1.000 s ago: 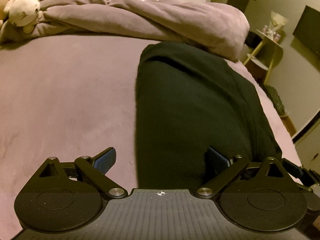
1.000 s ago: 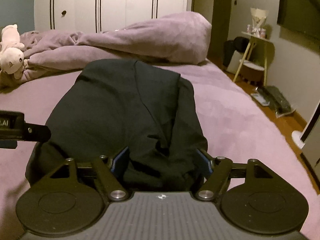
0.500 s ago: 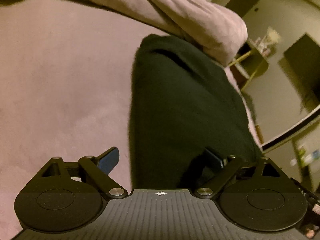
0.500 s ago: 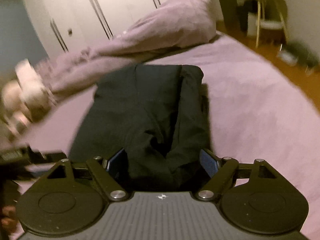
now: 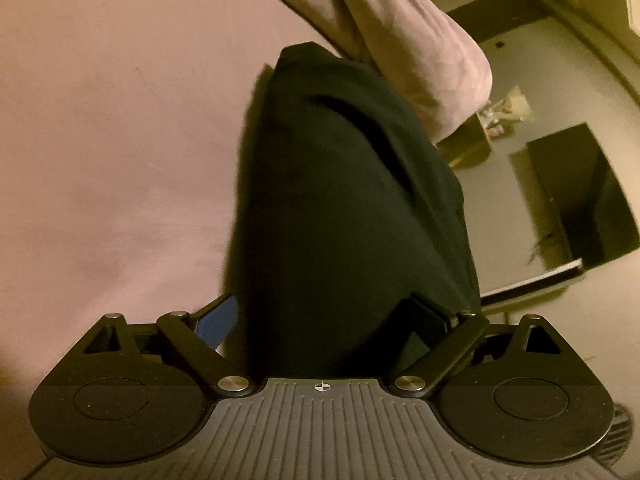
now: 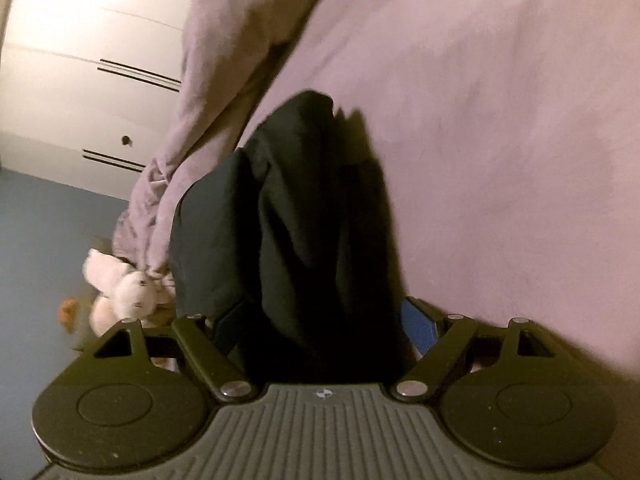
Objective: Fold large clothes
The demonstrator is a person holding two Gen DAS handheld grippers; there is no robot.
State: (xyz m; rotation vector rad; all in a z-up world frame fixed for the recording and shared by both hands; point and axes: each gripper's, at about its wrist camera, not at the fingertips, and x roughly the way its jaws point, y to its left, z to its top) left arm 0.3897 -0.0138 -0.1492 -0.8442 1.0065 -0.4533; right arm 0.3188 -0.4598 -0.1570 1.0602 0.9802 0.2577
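Now both cameras are tipped steeply compared with a second ago, when each looked level across the bed [image 5: 112,128]: the left gripper [image 5: 320,320] and right gripper [image 6: 324,320] have rolled in opposite directions, which suggests the near end of the dark garment [image 5: 344,200] is being lifted to carry it over itself. Each gripper's pads stand wide apart with thick cloth bunched between them; whether either truly pinches the fabric cannot be told. The garment lies on the mauve bed, already narrowed into a long strip, its long axis running straight away from the grippers toward the rumpled duvet [image 5: 416,52]. A plush toy [image 6: 124,292] sits beyond.
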